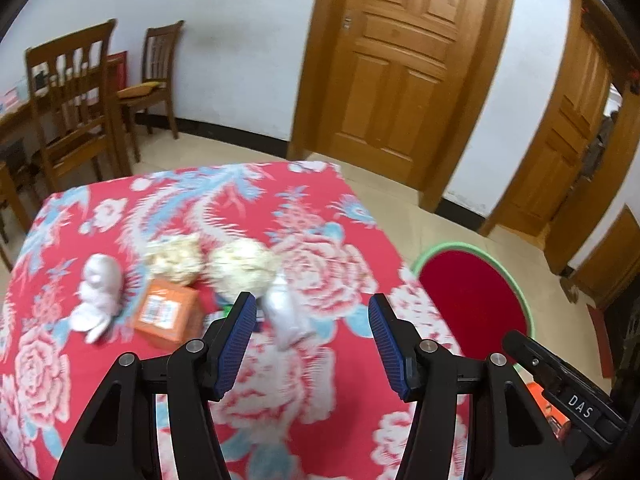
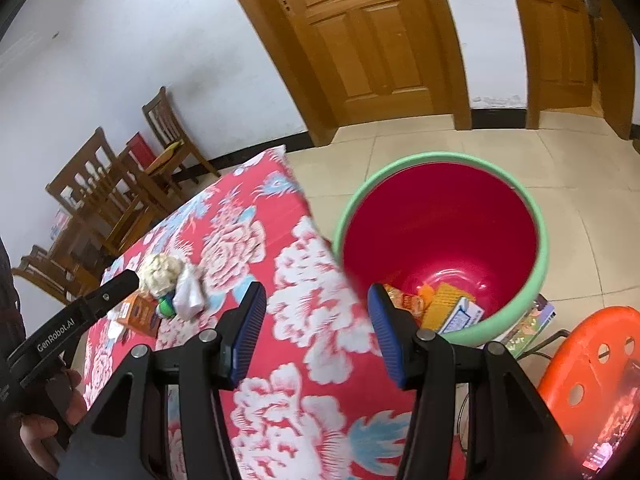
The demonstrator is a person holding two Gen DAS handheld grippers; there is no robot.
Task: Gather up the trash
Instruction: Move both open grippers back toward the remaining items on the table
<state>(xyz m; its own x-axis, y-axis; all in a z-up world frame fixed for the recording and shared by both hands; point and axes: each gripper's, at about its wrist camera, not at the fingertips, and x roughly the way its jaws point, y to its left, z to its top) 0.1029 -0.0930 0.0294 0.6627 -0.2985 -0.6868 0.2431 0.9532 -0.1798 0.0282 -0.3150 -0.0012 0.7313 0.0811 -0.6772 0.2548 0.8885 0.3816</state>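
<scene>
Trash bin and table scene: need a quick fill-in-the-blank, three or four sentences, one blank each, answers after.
1. The trash bin has a green rim and a ____ inside.
2. The bin stands on the ____, beside the table.
3. The orange box lies on the table's ____-patterned red cloth.
4. Between the fingers of the left gripper and the right gripper there is ____.

Missing words: red; floor; flower; nothing

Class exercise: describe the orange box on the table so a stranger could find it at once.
Start at the red floral tablecloth and find the cluster of trash. The orange box lies nearest the camera, below the crumpled paper balls. It alone is box-shaped, orange, with a printed label.
</scene>
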